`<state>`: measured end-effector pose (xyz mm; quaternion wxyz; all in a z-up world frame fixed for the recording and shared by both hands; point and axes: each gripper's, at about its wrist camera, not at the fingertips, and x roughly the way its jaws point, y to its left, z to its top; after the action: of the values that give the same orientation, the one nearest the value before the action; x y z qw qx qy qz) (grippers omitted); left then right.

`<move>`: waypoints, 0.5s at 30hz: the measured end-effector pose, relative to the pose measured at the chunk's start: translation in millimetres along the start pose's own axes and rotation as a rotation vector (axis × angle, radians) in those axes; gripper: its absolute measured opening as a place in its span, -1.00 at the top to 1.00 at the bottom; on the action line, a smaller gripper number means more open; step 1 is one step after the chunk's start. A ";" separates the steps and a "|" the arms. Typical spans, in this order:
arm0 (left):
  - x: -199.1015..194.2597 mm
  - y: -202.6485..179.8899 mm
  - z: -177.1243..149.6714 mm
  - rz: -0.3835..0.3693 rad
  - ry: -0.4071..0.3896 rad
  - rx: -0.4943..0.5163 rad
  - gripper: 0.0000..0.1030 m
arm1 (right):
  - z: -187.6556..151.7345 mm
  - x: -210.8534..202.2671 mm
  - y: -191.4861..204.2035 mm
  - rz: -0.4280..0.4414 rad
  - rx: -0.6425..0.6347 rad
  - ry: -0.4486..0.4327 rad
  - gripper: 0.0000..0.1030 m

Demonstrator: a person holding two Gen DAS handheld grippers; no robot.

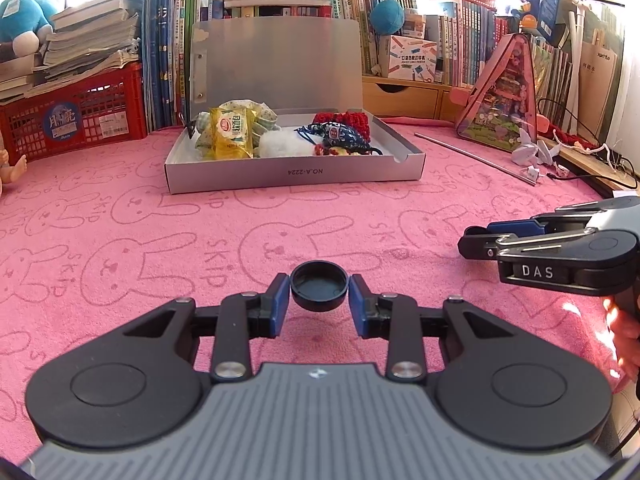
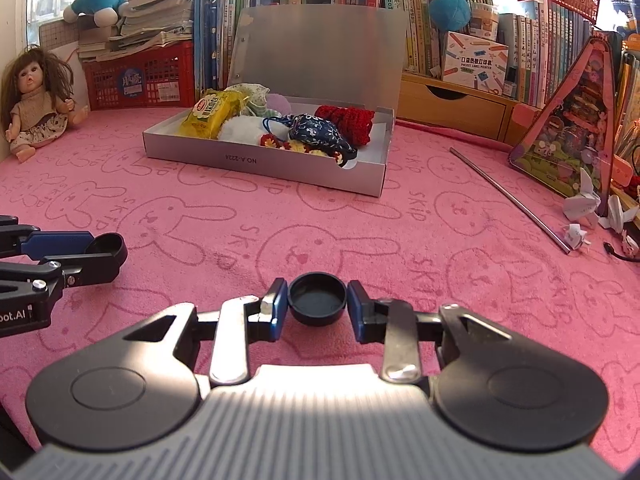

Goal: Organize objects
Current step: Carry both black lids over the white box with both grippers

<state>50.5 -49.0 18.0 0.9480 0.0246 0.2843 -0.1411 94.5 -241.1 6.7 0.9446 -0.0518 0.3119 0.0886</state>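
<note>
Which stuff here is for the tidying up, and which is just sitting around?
For the job:
left gripper, shut on a black cap
right gripper, shut on another black cap
grey box with a yellow packet and blue pouch inside

Just lying about:
doll
metal rod
books
red crate

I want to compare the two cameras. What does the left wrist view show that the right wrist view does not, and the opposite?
Only the left wrist view shows the left hand-held gripper from behind, shut on its black cap, and the person's fingers at the right edge.

Only the right wrist view shows the doll sitting at the far left, and the right hand-held gripper from behind, shut on a second black cap.

Both show the open grey box holding a yellow snack packet, the pink rabbit cloth and the metal rod.
</note>
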 end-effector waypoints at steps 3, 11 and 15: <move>4.8 1.6 7.3 0.010 0.006 0.000 0.27 | 6.4 1.9 1.1 -0.014 0.004 0.004 0.29; 16.2 12.8 34.7 0.035 -0.007 -0.007 0.27 | 26.3 7.5 -1.3 -0.010 0.046 0.000 0.29; 24.3 19.7 48.0 0.045 -0.009 -0.020 0.27 | 37.8 11.2 -0.6 -0.019 0.044 -0.006 0.29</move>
<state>100.9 -42.4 44.3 0.9524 0.0210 0.2807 -0.1170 125.4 -234.4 30.2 0.9472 -0.0339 0.3104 0.0728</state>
